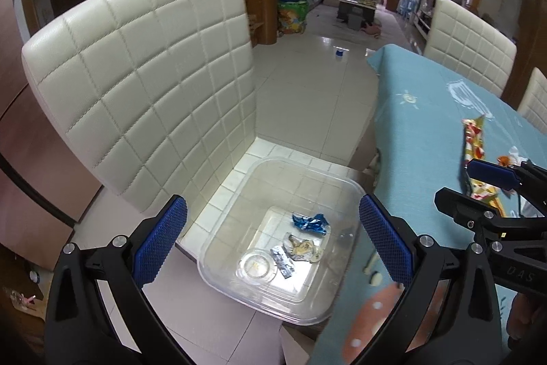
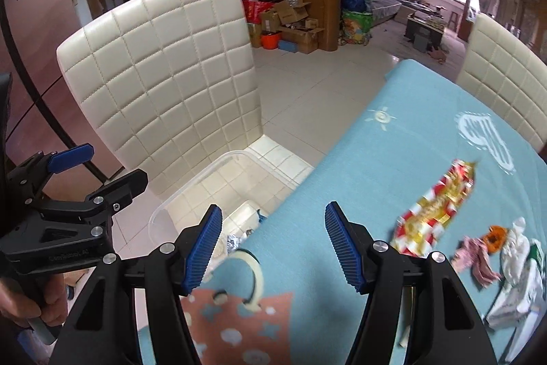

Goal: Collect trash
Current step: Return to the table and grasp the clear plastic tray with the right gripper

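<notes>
A clear plastic bin point(image 1: 212, 248) stands on the white chair seat point(image 1: 218, 204) beside the table; it also shows in the right wrist view point(image 2: 191, 190). It holds a blue foil wrapper point(image 1: 311, 223), a silver wrapper point(image 1: 282, 264), a crumpled pale wrapper point(image 1: 302, 247) and a round clear lid point(image 1: 256, 267). My left gripper point(image 1: 273, 242) is open and empty above the bin. My right gripper point(image 2: 273, 245) is open and empty over the table edge. A red and gold wrapper point(image 2: 434, 211) lies on the blue tablecloth point(image 2: 393, 142), with a pink scrap point(image 2: 475, 257), an orange piece point(image 2: 494, 236) and white crumpled paper point(image 2: 516, 265) at its right.
The quilted white chair back point(image 1: 147, 77) rises behind the bin. Another white chair point(image 2: 506, 77) stands at the table's far side. Tiled floor point(image 1: 314, 81) lies between chair and table. Cardboard boxes point(image 2: 290, 23) are stacked far back.
</notes>
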